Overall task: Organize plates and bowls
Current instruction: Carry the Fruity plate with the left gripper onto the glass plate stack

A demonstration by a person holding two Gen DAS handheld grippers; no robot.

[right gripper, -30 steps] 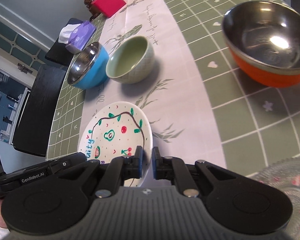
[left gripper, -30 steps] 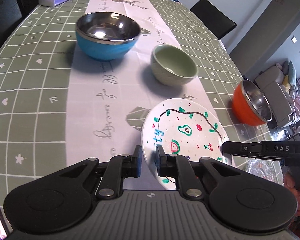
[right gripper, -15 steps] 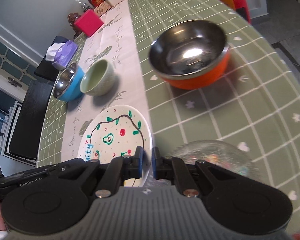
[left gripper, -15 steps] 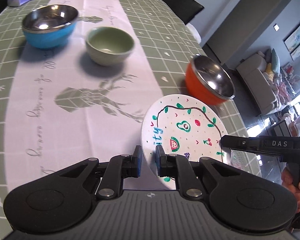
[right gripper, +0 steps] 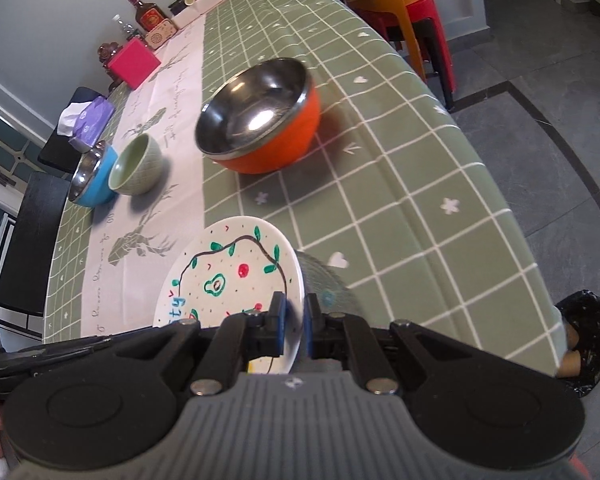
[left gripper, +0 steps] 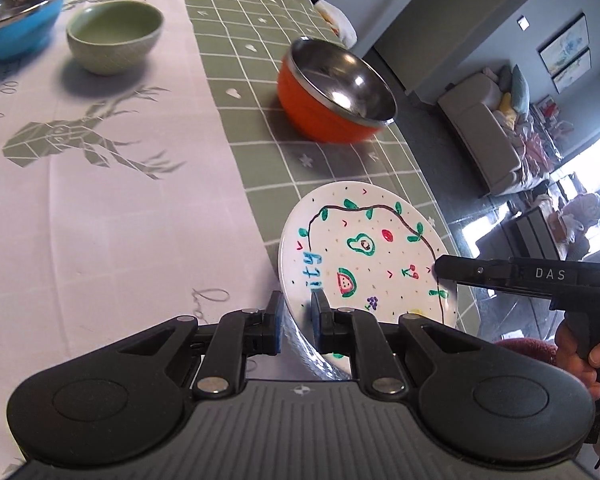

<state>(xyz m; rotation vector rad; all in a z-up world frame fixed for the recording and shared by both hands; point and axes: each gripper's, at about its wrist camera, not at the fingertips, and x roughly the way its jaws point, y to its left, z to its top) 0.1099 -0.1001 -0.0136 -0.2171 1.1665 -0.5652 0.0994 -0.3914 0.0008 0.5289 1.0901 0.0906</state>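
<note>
Setting: a home, dining area. Worktop (right gripper: 400, 184) with green checked cloth; dining chairs (right gripper: 24, 240); sofa (left gripper: 480, 132) and framed pictures (left gripper: 568, 48) beyond; bottles (right gripper: 146, 14) at far edge.

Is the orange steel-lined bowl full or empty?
Empty: the orange steel-lined bowl shows only bare, shiny metal inside in both wrist views.

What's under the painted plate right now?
In the right wrist view, part of a clear glass dish shows past the plate's right edge, on the green tablecloth. The rest underneath is covered by the plate.
</note>
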